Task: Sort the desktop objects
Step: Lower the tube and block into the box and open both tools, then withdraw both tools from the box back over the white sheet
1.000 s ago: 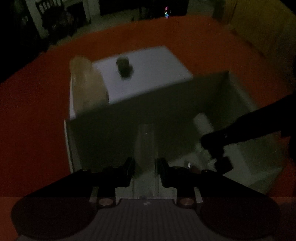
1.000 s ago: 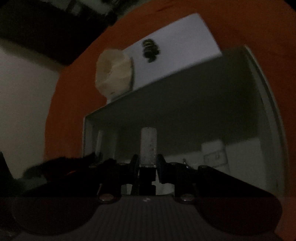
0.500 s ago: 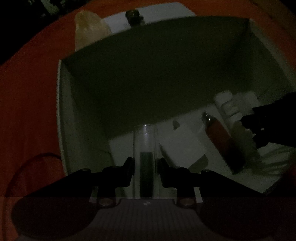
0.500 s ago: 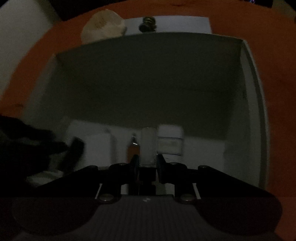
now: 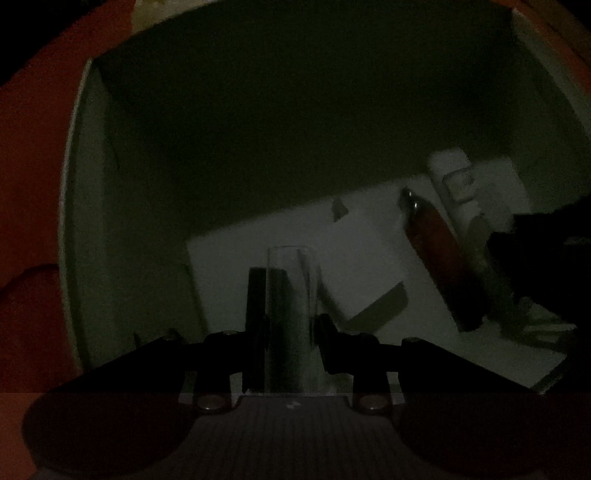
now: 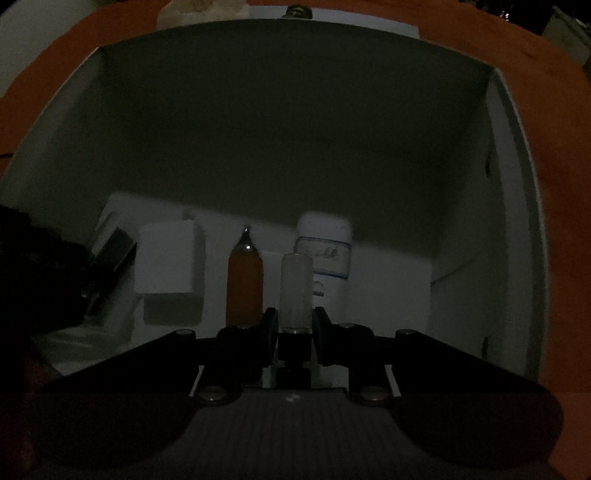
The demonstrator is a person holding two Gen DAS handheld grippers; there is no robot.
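Both tools low inside white box (image 6: 517,206), left tool (image 5: 290,328) clamping clear tube (image 5: 290,280), right tool (image 6: 295,325) clamping frosted vial (image 6: 296,291); dropping either risks hitting amber bottle (image 6: 244,284) or tools colliding.

Dim light swallows most detail. The print on the white bottle (image 6: 325,251) is too faint to read. At nine o'clock in the right wrist view, a black mass (image 6: 33,273) hides the box (image 6: 517,206) floor behind it. At twelve o'clock, a pale lump (image 6: 199,9) and a dark knob (image 6: 299,10) are cropped by the frame edge.
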